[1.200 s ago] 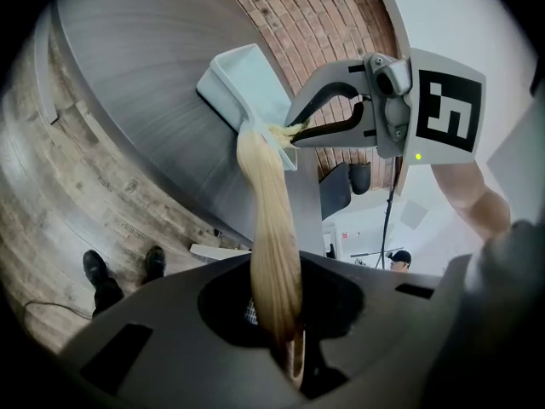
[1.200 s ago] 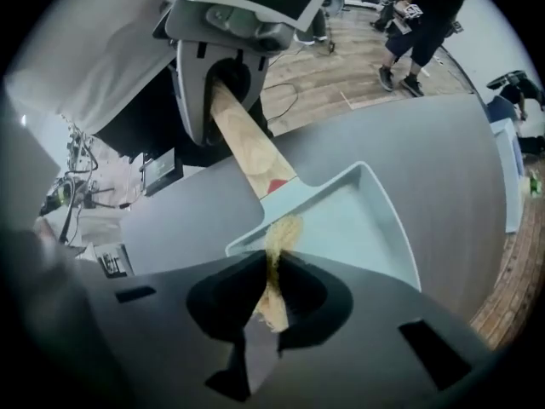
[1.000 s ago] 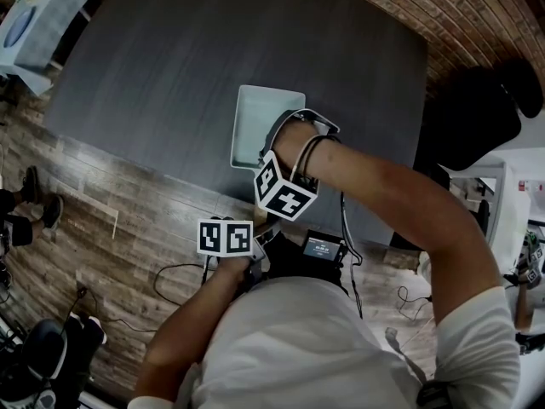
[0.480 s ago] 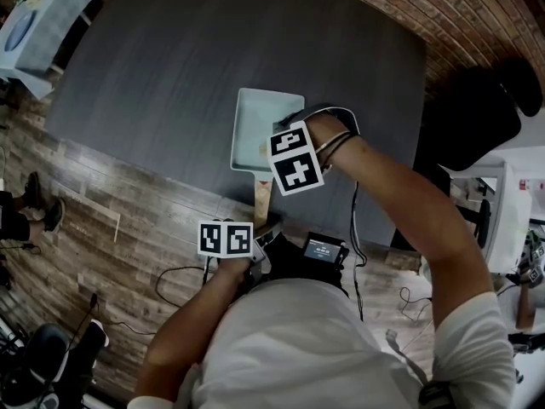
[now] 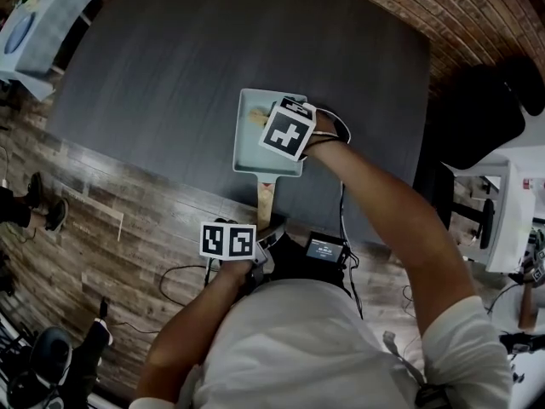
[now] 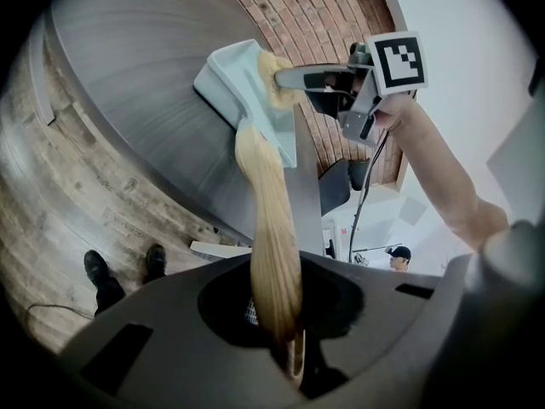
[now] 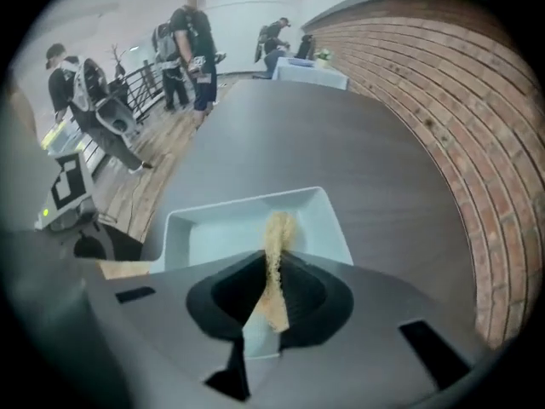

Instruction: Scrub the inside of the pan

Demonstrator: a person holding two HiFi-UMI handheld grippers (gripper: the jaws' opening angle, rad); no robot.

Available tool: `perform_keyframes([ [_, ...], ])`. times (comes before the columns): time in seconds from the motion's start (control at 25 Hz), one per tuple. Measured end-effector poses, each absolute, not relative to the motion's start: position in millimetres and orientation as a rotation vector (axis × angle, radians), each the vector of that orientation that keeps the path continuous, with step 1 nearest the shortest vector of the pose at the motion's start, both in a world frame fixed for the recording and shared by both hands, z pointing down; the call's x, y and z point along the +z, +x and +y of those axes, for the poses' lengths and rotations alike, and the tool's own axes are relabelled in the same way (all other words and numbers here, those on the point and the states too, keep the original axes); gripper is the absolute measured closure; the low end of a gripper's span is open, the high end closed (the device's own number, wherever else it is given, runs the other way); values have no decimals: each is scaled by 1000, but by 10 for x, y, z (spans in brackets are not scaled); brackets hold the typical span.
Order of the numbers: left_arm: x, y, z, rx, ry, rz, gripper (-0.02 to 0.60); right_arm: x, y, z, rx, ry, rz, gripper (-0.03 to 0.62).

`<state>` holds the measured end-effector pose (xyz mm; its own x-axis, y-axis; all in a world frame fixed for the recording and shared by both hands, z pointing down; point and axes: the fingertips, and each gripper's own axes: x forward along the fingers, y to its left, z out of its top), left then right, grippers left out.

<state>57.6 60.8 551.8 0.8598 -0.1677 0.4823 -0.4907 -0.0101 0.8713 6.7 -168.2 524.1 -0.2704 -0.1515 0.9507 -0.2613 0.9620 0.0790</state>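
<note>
Right gripper (image 7: 272, 267) has swung from the pan's (image 5: 250, 148) near end to its far end, pinching the sponge (image 7: 278, 228) onto the floor, while my left gripper (image 6: 285, 331) clamps the wooden handle (image 6: 266, 203), which points back past the table's (image 5: 170, 58) near edge toward me.

The pale blue-green rectangular pan (image 5: 249, 149) lies flat ahead of the left gripper (image 6: 285, 348), whose jaws clamp the end of its wooden handle (image 6: 268, 220), while a tan sponge (image 7: 278, 228), pinched edge-on in the right gripper (image 7: 268, 309), rests inside it.
</note>
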Motion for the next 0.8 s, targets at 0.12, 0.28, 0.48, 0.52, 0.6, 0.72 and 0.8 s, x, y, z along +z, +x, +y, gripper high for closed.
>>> perform_keyframes([
  [0.12,5513,587,616,280,1586,-522,532,5226,0,-1863,197,423,-1899,545],
  [0.28,5515,581,635,292,1595,-509,532,5222,-63,-2054,236,545,-1911,545],
  [0.48,5514,591,640,310,1608,-499,532,5322,-159,-2098,278,593,-1912,545],
  [0.52,5515,589,640,313,1611,-497,534,5339,-178,-2083,269,586,-1913,545],
  [0.6,5517,584,647,321,1615,-491,534,5362,-212,-2033,242,554,-1916,545],
  [0.72,5517,577,649,330,1615,-484,534,5384,-238,-1960,223,498,-1919,545],
  [0.8,5514,578,648,335,1616,-480,534,5383,-245,-1912,225,469,-1924,545],
])
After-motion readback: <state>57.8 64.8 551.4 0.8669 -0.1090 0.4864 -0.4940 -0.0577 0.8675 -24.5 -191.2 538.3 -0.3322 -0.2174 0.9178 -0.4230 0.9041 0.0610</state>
